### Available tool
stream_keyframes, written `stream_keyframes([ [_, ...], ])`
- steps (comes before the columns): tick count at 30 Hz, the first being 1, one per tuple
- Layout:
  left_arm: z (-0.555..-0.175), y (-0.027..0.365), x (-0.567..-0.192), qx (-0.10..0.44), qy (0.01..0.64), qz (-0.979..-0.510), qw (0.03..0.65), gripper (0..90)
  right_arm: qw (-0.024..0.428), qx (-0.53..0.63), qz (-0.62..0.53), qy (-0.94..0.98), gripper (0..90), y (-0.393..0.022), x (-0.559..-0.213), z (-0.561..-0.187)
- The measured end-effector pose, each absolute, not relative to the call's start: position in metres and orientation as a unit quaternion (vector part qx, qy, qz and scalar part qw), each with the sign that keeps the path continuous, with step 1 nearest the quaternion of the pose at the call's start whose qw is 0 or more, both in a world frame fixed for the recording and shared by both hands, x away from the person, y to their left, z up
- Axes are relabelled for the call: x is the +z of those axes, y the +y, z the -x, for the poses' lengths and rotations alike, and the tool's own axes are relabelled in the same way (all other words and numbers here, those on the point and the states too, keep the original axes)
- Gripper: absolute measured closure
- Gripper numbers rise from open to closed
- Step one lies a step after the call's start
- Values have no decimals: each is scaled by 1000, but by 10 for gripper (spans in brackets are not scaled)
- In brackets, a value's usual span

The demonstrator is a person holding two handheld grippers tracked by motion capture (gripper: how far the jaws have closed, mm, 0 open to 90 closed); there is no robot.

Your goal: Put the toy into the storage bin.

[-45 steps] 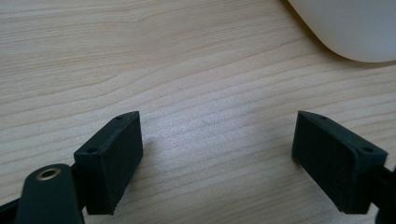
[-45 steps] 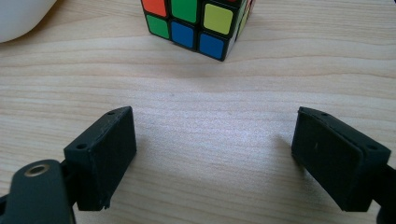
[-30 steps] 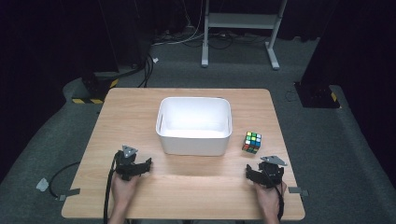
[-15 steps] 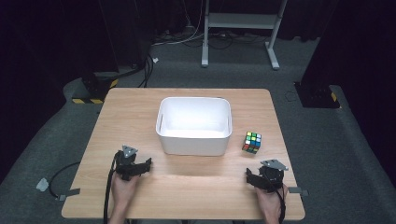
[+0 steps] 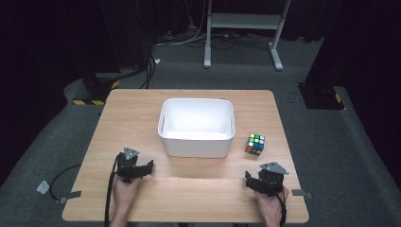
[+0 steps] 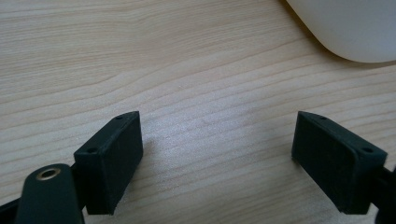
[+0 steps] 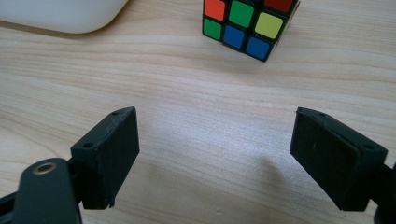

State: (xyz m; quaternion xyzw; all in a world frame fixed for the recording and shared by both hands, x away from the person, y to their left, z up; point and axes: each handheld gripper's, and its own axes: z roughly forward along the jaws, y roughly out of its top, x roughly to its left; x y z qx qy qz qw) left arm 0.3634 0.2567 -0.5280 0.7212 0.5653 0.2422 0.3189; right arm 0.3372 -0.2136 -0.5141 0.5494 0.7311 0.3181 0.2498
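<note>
No text, label, brand name or number can be read anywhere. The small puzzle cube with coloured squares in a black frame [image 7: 250, 24] carries plain stickers of red, green, yellow and blue with no lettering. The white plastic tub [image 5: 197, 127] has blank walls. The only sign-like marking is the yellow and black hazard striping on the dark bases on the floor [image 5: 90, 101], and it bears no words.
</note>
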Motion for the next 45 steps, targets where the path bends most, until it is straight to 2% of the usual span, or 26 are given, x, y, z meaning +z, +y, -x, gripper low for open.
stream_keyframes([
  [21, -363, 256, -528, 243, 564, -722, 318, 165, 251, 348, -550, 716, 142, -223, -500, -332],
  [36, -363, 256, -528, 243, 564, -722, 318, 165, 242, 372, -551, 706, 125, -227, -481, -353],
  [45, -363, 256, -528, 243, 564, -722, 318, 165, 251, 372, -550, 705, 126, -229, -476, -362],
])
